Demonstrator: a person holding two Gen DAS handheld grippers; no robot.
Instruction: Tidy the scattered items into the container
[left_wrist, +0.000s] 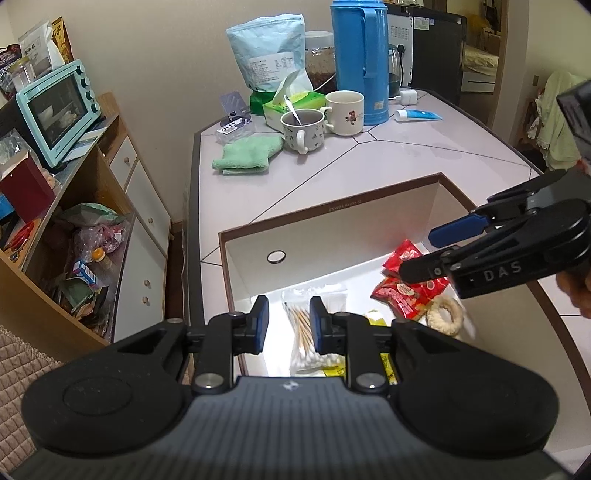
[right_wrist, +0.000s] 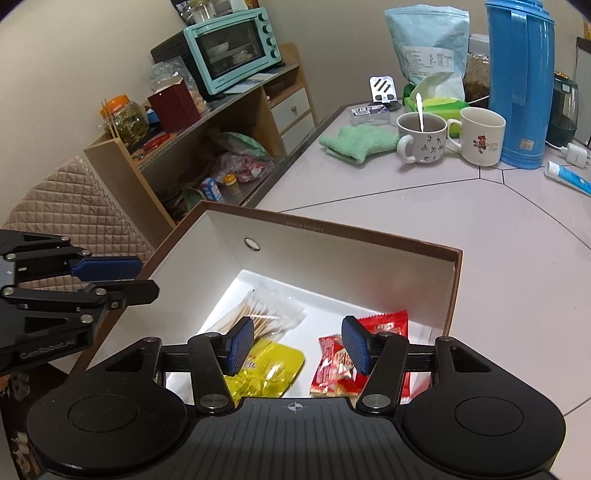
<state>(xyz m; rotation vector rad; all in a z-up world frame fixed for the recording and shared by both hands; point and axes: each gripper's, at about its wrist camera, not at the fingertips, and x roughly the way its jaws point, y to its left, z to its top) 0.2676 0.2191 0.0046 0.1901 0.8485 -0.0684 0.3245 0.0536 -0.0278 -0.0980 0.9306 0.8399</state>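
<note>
A white box with a brown rim (left_wrist: 332, 206) (right_wrist: 332, 230) stands on the pale tiled table. Inside lie a bag of cotton swabs (left_wrist: 306, 332) (right_wrist: 266, 314), a yellow packet (right_wrist: 269, 369), red snack packets (left_wrist: 402, 291) (right_wrist: 332, 365) and a ring-shaped item in clear wrap (left_wrist: 445, 315). My left gripper (left_wrist: 289, 325) (right_wrist: 147, 277) hovers open over the box's left end above the swabs, holding nothing. My right gripper (right_wrist: 298, 345) (left_wrist: 424, 251) hangs open above the red and yellow packets, also with nothing between its fingers.
Behind the box stand two mugs (left_wrist: 303, 129) (left_wrist: 345, 110), a green cloth (left_wrist: 245, 153), a blue thermos (left_wrist: 360, 59), a tissue box (left_wrist: 291, 105), a pale blue bag (left_wrist: 269, 51) and a tube (left_wrist: 417, 115). A wooden shelf with a teal oven (left_wrist: 55, 110) lines the left.
</note>
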